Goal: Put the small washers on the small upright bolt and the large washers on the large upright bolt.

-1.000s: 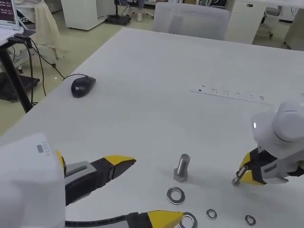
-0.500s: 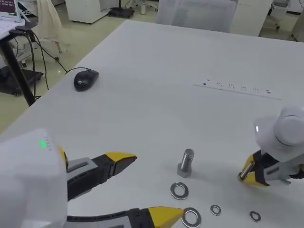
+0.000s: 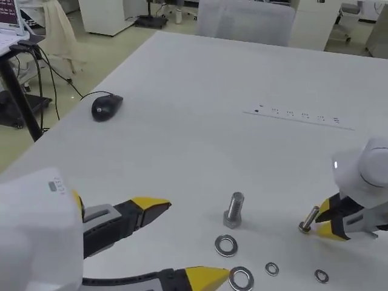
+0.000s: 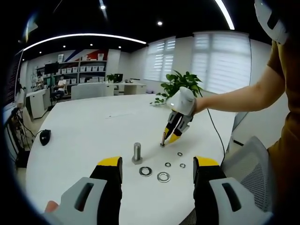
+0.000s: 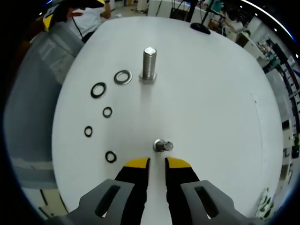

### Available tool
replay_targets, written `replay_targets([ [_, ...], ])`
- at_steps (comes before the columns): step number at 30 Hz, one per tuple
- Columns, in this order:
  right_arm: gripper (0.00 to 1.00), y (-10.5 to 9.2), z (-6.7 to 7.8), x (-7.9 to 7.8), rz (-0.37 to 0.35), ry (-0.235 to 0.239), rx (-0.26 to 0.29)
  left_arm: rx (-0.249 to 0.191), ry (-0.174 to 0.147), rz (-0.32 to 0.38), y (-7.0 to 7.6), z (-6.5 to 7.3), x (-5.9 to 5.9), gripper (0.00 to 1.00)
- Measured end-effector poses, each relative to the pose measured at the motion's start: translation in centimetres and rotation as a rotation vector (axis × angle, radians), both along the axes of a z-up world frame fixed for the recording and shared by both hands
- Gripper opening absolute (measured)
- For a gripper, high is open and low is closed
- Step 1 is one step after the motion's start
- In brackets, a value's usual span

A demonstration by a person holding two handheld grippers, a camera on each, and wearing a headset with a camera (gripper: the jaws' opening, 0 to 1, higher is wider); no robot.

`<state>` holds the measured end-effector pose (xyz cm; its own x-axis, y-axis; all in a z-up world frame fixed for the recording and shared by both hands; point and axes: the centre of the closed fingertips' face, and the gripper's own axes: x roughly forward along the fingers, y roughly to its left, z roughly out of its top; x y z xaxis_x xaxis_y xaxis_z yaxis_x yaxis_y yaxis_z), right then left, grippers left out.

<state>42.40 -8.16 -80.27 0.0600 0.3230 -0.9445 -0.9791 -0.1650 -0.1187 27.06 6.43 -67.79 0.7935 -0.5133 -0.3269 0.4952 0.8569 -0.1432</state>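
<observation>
The large bolt (image 3: 235,210) (image 5: 149,63) (image 4: 137,153) stands upright on the white table (image 3: 200,121). Two large washers (image 3: 225,245) (image 3: 241,278) lie flat in front of it. Small washers (image 3: 271,268) (image 3: 321,276) (image 5: 107,112) lie to their right. The small bolt (image 3: 308,219) (image 5: 162,146) (image 4: 162,140) stands on the table, leaning a little, just ahead of my right gripper (image 3: 321,222) (image 5: 157,163). That gripper's jaws are slightly parted and hold nothing. My left gripper (image 3: 182,242) (image 4: 159,161) is wide open near the large washers.
A black mouse (image 3: 107,107) with its cable lies at the table's left edge. A flush socket strip (image 3: 297,116) sits further back, with a grey chair (image 3: 245,21) beyond the far edge. The table's near edge lies close below the washers.
The right gripper's jaws have parted and drawn back slightly from the small bolt, which now stands free ahead of the tips. The left gripper has hardly moved.
</observation>
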Motion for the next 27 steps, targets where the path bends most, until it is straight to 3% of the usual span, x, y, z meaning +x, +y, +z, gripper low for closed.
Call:
replay_targets([
  [11, 0.15, -1.8, 0.8, -2.6, -0.041, 0.005, 0.014, 0.019, -0.040, -0.012, -0.5, 1.7, -0.7, 0.61],
  [20, 0.18, -3.1, 0.1, -5.4, -0.063, 0.033, 0.019, 0.037, -0.072, -0.019, -0.7, 2.6, -1.8, 0.61],
  [27, 0.19, -3.0, -0.2, -6.7, -0.075, 0.037, 0.029, 0.044, -0.090, -0.031, -0.5, 3.0, -2.2, 0.61],
])
